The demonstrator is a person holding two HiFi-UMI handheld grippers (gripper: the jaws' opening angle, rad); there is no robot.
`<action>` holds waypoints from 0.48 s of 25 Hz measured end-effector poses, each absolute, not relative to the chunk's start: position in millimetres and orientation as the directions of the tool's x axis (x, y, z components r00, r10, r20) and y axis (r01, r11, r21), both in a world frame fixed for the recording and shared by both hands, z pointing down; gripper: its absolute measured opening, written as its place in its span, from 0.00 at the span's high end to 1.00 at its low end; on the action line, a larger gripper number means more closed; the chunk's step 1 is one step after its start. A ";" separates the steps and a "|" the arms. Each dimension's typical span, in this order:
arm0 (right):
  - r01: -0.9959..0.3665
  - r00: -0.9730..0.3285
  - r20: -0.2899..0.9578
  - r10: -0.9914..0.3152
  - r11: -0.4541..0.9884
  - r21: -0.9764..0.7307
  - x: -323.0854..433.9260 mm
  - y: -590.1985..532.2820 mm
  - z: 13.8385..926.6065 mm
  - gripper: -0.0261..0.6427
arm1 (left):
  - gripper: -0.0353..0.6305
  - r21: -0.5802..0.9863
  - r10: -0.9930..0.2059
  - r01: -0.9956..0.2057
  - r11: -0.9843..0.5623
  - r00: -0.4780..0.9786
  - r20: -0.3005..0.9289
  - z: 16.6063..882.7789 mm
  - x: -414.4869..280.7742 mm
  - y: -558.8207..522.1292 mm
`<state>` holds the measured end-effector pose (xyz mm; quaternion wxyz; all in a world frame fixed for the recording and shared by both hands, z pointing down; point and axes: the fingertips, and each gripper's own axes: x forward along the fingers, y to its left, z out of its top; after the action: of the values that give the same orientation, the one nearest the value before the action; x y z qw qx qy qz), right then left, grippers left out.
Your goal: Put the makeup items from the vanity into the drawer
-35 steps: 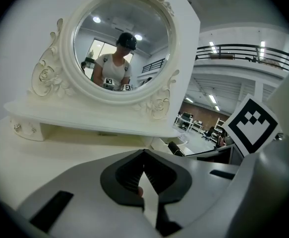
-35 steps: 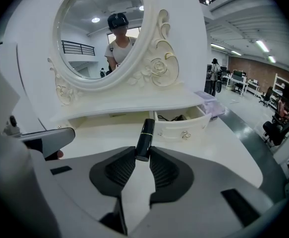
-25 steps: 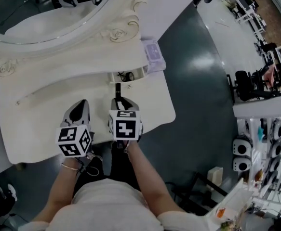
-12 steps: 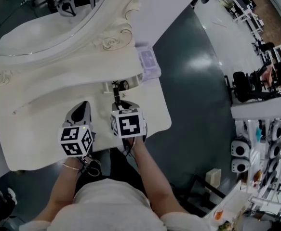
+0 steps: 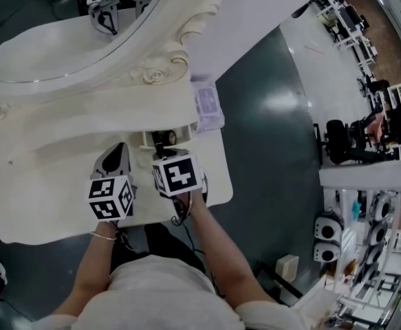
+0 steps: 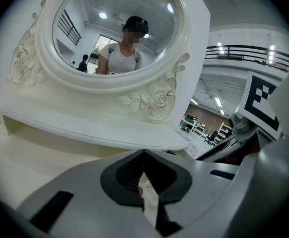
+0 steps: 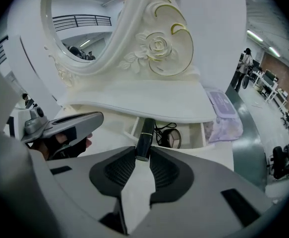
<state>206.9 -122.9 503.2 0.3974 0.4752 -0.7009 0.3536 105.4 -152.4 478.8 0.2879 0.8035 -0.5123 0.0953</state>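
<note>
A black tube (image 7: 145,135) with a gold band is clamped in my right gripper (image 7: 143,153), and its far end points into the open drawer (image 7: 131,126) under the vanity shelf. In the head view the black tube (image 5: 160,141) sticks out of the right gripper (image 5: 164,151) at the drawer (image 5: 190,130). A round black item (image 7: 173,139) with a thin cord lies inside the drawer. My left gripper (image 5: 119,148) hovers over the vanity top (image 5: 42,184), left of the drawer. Its jaws meet at the tips with nothing between them (image 6: 144,153).
A purple pack (image 5: 206,103) lies on the shelf's right end, just above the drawer, and also shows in the right gripper view (image 7: 223,108). The oval mirror (image 5: 56,26) with its carved white frame stands behind. Dark floor lies right of the vanity.
Both grippers have moved along the vanity toward the drawer. The right one has tipped further down, bringing the black tube's end to the drawer opening.
</note>
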 end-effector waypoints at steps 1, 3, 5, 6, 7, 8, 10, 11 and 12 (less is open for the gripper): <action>-0.942 -0.239 0.901 -0.363 0.311 -0.124 206.5 -123.5 503.3 0.81 | 0.94 0.370 -0.773 -0.880 -0.299 0.450 0.447 478.6 105.9 -154.8; -0.930 -0.257 0.912 -0.319 0.339 -0.144 205.0 -124.1 503.2 0.81 | 0.94 0.373 -0.782 -0.884 -0.283 0.438 0.445 477.3 107.4 -159.6; -0.916 -0.277 0.917 -0.286 0.365 -0.163 203.7 -124.1 503.0 0.81 | 0.94 0.364 -0.788 -0.890 -0.276 0.426 0.444 475.6 108.7 -163.9; -0.910 -0.285 0.919 -0.273 0.379 -0.169 203.4 -124.1 502.4 0.81 | 0.94 0.357 -0.791 -0.893 -0.275 0.421 0.445 474.8 109.6 -165.6; -0.903 -0.292 0.920 -0.261 0.392 -0.175 203.0 -124.1 501.5 0.81 | 0.94 0.349 -0.792 -0.896 -0.275 0.417 0.446 474.1 110.7 -167.0; -0.894 -0.304 0.920 -0.247 0.407 -0.186 201.5 -124.1 500.2 0.81 | 0.94 0.343 -0.792 -0.898 -0.275 0.414 0.448 473.5 112.1 -168.4; -0.870 -0.342 0.915 -0.215 0.440 -0.222 195.3 -124.0 498.0 0.81 | 0.94 0.334 -0.794 -0.902 -0.274 0.408 0.451 472.8 114.8 -171.4; -0.861 -0.340 0.918 -0.204 0.459 -0.217 197.0 -125.3 498.5 0.81 | 0.94 0.330 -0.795 -0.904 -0.271 0.404 0.453 472.5 115.7 -173.1; -0.857 -0.319 0.927 -0.199 0.477 -0.193 202.9 -127.4 499.8 0.81 | 0.94 0.325 -0.796 -0.907 -0.268 0.399 0.456 472.0 116.4 -174.5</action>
<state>202.9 -127.4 499.8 0.4569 0.3628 -0.7279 0.3602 116.4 -174.5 472.0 0.2746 0.7899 -0.5389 0.1011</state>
